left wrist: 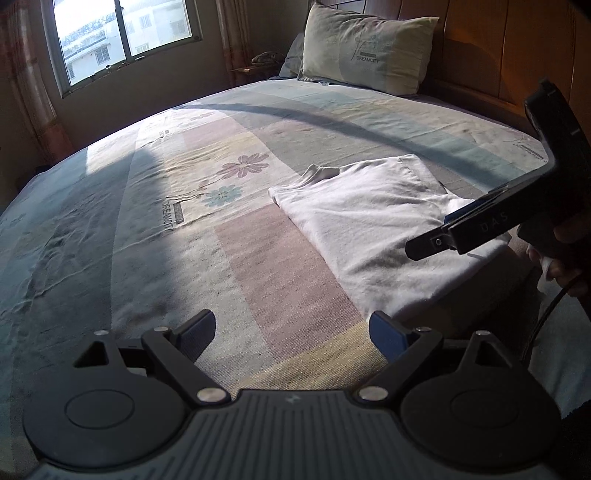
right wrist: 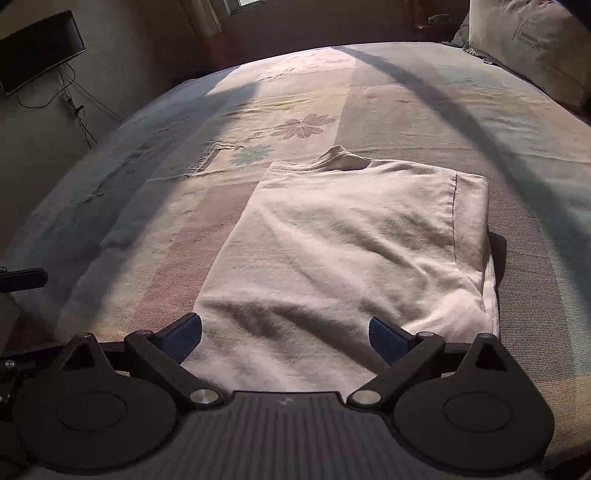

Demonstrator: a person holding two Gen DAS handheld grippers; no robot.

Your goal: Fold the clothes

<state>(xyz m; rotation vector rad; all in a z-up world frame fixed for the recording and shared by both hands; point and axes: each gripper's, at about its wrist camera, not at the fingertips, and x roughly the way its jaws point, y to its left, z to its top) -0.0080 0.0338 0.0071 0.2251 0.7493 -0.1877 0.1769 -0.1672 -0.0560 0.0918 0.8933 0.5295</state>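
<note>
Left gripper [left wrist: 291, 334] jaws apart over bare bedsheet [left wrist: 155, 229], beside folded white shirt [left wrist: 369, 221]. Right gripper [right wrist: 286, 338] jaws spread above shirt [right wrist: 347, 240], empty. Window [left wrist: 122, 33] left view only; wall screen [right wrist: 38, 50] right view only.

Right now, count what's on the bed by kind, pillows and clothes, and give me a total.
Pillows: 2, a pale one with a grey one partly hidden behind it.
Clothes: 1, a folded white shirt.
Total: 3
</note>
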